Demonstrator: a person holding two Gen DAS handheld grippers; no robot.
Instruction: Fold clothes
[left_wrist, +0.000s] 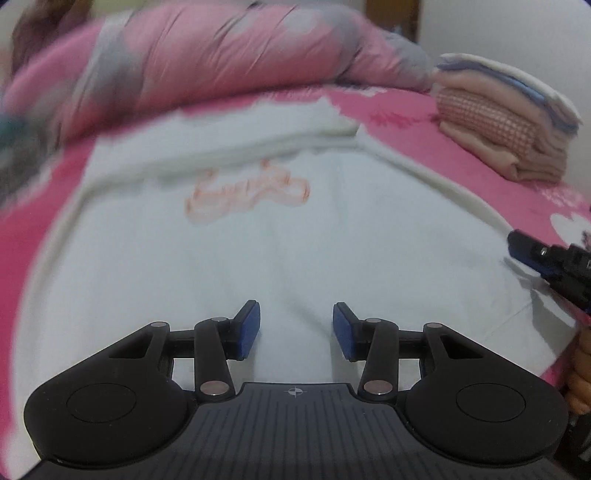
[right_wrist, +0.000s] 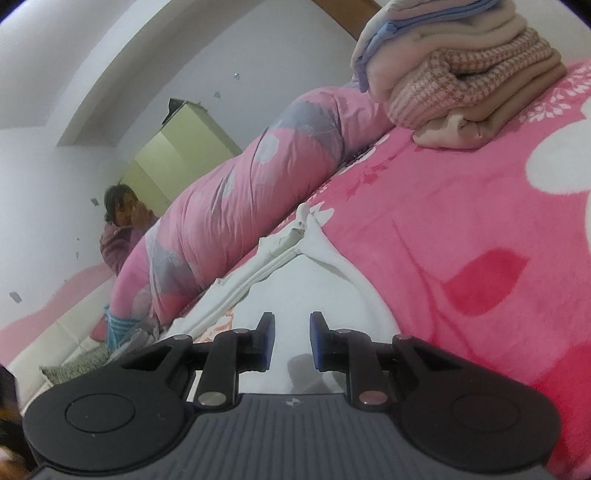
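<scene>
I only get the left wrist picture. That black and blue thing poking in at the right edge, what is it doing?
Observer: That is the right hand-held gripper. Its fingers stand apart with nothing between them, over the white garment.
Operator: Is anything behind the rolled pink quilt?
Observer: Yes, a person in a purple top sits beyond its far end.
Operator: Any furniture?
Observer: A pale yellow-green wardrobe stands against the wall.
</scene>
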